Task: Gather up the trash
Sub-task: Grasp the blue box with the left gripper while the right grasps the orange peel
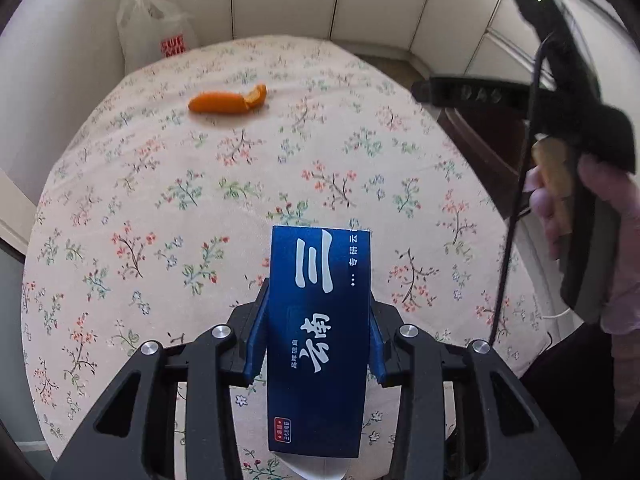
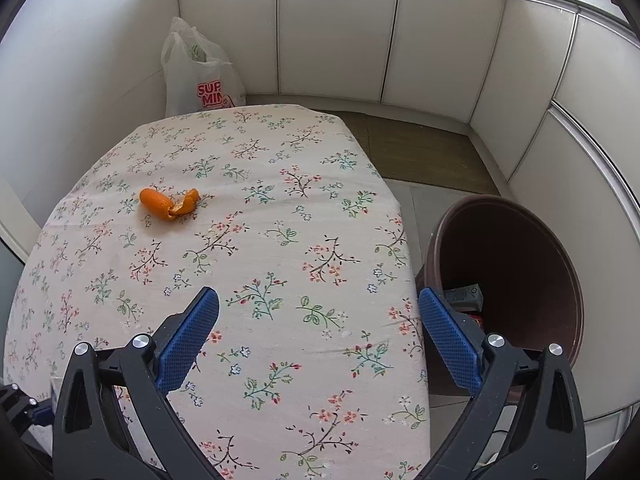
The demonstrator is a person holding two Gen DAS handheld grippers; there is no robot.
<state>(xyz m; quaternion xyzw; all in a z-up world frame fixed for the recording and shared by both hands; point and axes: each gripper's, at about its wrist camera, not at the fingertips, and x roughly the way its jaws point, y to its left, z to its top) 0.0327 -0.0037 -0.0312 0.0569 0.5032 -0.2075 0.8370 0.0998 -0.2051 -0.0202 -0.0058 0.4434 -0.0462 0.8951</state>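
Left wrist view: the left gripper (image 1: pixel 318 336) has its two blue pads pressed against the long sides of a dark blue carton (image 1: pixel 319 340) printed with white characters. The carton is clamped lengthwise along the fingers and held above the table (image 1: pixel 120 200); a white flap shows at its near end. Past the carton lies the floral tablecloth (image 1: pixel 360 160), and farther on, toward the far left part of the table, an orange peel (image 1: pixel 228 101) rests on the cloth, well apart from the carton. Behind the table's far left corner a white plastic bag (image 1: pixel 152 24) with red lettering stands against the wall. On the right edge of this view the person's right hand (image 1: pixel 560 208) grips the handle of the other tool, with a black cable hanging beside it.

In the right wrist view, the right gripper (image 2: pixel 318 340) hovers over the near right part of the table with its fingers spread wide and nothing between them; the right finger (image 2: pixel 450 340) overhangs the table edge. Just beside that edge, on the floor, stands a brown trash bin (image 2: pixel 520 240). Some items lie at its bottom, possibly a small dark box and something red, though they are too dim to identify. Farther off, the peel (image 2: pixel 170 204) lies on the left part of the cloth, and the plastic bag (image 2: pixel 200 76) stands beyond the far edge.
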